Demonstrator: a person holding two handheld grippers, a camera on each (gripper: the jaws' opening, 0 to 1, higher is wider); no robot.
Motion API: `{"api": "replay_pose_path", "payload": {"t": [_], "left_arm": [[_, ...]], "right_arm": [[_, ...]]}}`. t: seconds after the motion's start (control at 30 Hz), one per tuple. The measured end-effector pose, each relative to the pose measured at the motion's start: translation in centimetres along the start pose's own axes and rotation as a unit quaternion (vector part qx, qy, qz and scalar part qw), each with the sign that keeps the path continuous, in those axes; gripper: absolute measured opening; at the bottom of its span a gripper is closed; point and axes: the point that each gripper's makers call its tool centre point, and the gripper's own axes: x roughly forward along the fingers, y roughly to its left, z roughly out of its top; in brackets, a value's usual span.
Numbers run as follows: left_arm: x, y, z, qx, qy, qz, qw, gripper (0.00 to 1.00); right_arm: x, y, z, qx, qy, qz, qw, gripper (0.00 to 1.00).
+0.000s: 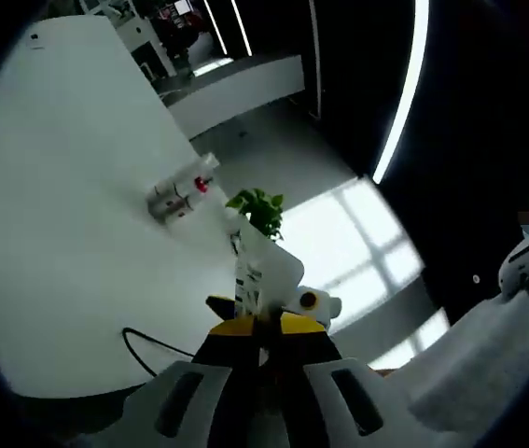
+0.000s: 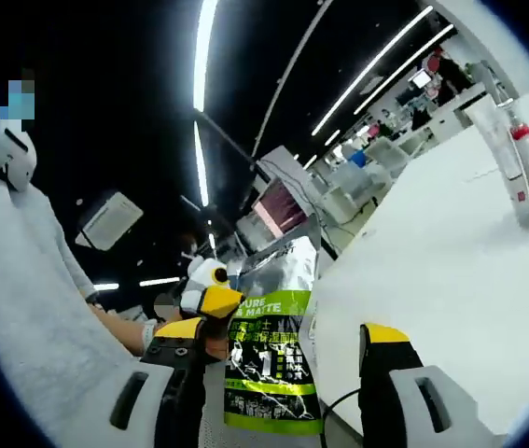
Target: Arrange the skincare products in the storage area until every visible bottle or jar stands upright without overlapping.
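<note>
we held the white tube (image 1: 262,271) clamped in our left gripper (image 1: 262,327), right gripper (image 2: 292,341) spread wide; bottles (image 1: 178,194) at ten o'clock; best set it upright, clear.

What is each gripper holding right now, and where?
Left gripper is shut on the white tube, clamping its lower end. Right gripper is open, holding nothing.

On the worktop (image 1: 68,215), two bottles (image 1: 178,194) lie ahead of the left tool (image 1: 262,329), which holds a tube (image 1: 262,273); a plant (image 1: 259,209) stands between them.
</note>
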Motion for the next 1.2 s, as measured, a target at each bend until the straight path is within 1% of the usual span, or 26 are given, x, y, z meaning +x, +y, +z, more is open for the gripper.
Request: {"api": "replay_pose_path", "payload": {"t": [0.07, 0.1, 0.13, 0.17, 0.2, 0.23, 0.27, 0.3, 0.33, 0.37, 0.43, 0.47, 0.5, 0.53, 0.57, 0.6, 0.67, 0.77, 0.83, 0.87, 0.9, 0.97, 1.0, 1.07, 1.13, 1.2], "left_arm": [[0.1, -0.6, -0.3, -0.007, 0.006, -0.018, 0.9998, 0.0], [0.1, -0.8, -0.6, -0.009, 0.015, -0.024, 0.9996, 0.0], [0.2, -0.8, -0.8, -0.009, 0.019, -0.026, 0.9994, 0.0], [0.2, -1.1, -1.4, -0.015, 0.035, -0.038, 0.9986, 0.0], [0.2, -1.3, -1.6, -0.018, 0.041, -0.044, 0.998, 0.0], [0.3, -1.6, -2.1, -0.024, 0.053, -0.054, 0.9968, 0.0], [0.5, -1.5, -2.3, -0.019, 0.057, -0.051, 0.9969, 0.0], [0.6, -1.0, -2.3, -0.006, 0.055, -0.038, 0.9977, 0.0], [0.4, -1.1, -2.4, -0.017, 0.06, -0.046, 0.997, 0.0], [0.4, -0.9, -2.3, -0.015, 0.057, -0.042, 0.9974, 0.0], [0.4, -0.9, -2.2, -0.018, 0.055, -0.041, 0.9975, 0.0], [0.4, -0.8, -2.2, -0.017, 0.055, -0.04, 0.9976, 0.01], [0.4, -0.6, -2.1, -0.016, 0.053, -0.033, 0.9979, 0.01], [0.4, -0.5, -2.1, -0.015, 0.054, -0.031, 0.998, 0.01], [0.4, -0.2, -2.1, -0.014, 0.053, -0.028, 0.9981, 0.01], [0.4, -0.1, -2.0, -0.016, 0.052, -0.026, 0.9981, 0.01], [0.4, 0.2, -1.9, -0.022, 0.051, -0.021, 0.9982, 0.01], [0.5, 0.3, -1.7, -0.014, 0.045, -0.023, 0.9986, 0.02], [0.6, 0.3, -1.5, -0.009, 0.038, -0.027, 0.9989, 0.02], [0.6, 0.3, -1.4, -0.004, 0.034, -0.028, 0.999, 0.03], [0.6, 0.3, -1.1, 0.003, 0.025, -0.03, 0.9992, 0.03], [0.5, 0.1, -0.7, 0.011, 0.015, -0.036, 0.9992, 0.03], [0.5, -0.1, -0.6, 0.009, 0.01, -0.041, 0.9991, 0.03], [0.5, -0.2, -0.6, 0.007, 0.009, -0.044, 0.999, 0.03], [0.5, 0.0, -0.4, 0.012, 0.004, -0.044, 0.999, 0.05], [0.5, -0.1, -0.3, 0.012, 0.002, -0.047, 0.9988, 0.1]], "right_arm": [[0.0, 0.5, 0.3, 0.024, -0.01, 0.022, 0.9994, 0.67], [-0.1, 1.2, 0.3, 0.045, -0.012, 0.043, 0.998, 0.63], [-0.1, 1.4, 0.2, 0.052, -0.007, 0.05, 0.9973, 0.59], [-0.1, 1.5, 0.0, 0.056, 0.0, 0.054, 0.997, 0.52], [-0.1, 1.5, -0.2, 0.055, 0.002, 0.056, 0.9969, 0.45], [-0.1, 1.8, -0.5, 0.056, 0.013, 0.064, 0.9963, 0.37], [-0.1, 2.0, -0.8, 0.058, 0.02, 0.069, 0.9957, 0.26], [-0.2, 2.8, -0.9, 0.062, 0.025, 0.09, 0.9937, 0.18], [-0.1, 2.1, -0.7, 0.062, 0.018, 0.07, 0.9954, 0.18], [-0.1, 2.0, -0.6, 0.063, 0.016, 0.07, 0.9955, 0.16], [-0.2, 1.9, -0.1, 0.085, 0.005, 0.072, 0.9938, 0.13], [-0.4, 1.7, 0.0, 0.095, 0.001, 0.072, 0.9928, 0.11], [-0.5, 1.5, 0.1, 0.094, -0.002, 0.071, 0.993, 0.08], [-0.6, 1.6, 0.5, 0.103, -0.011, 0.077, 0.9916, 0.05], [-0.7, 1.7, 0.5, 0.115, -0.01, 0.084, 0.9897, 0.04], [-0.7, 1.5, 0.4, 0.121, -0.008, 0.081, 0.9893, 0.03], [-0.6, 1.4, 0.3, 0.118, -0.007, 0.077, 0.99, 0.0], [-0.7, 1.3, 0.5, 0.144, -0.015, 0.086, 0.9857, 0.0], [-0.8, 1.4, 0.7, 0.145, -0.022, 0.086, 0.9853, 0.0], [-0.8, 1.3, 0.9, 0.149, -0.028, 0.086, 0.9847, 0.0], [-0.9, 1.2, 1.4, 0.163, -0.041, 0.085, 0.982, 0.0], [-1.1, 1.3, 1.9, 0.174, -0.056, 0.093, 0.9788, 0.0], [-1.1, 1.3, 2.0, 0.176, -0.065, 0.092, 0.9779, 0.0], [-0.9, 1.4, 1.8, 0.183, -0.065, 0.092, 0.9766, 0.0], [-0.8, 1.3, 2.0, 0.189, -0.078, 0.088, 0.975, 0.0], [-0.7, 1.1, 2.0, 0.192, -0.085, 0.085, 0.974, 0.0]]}}
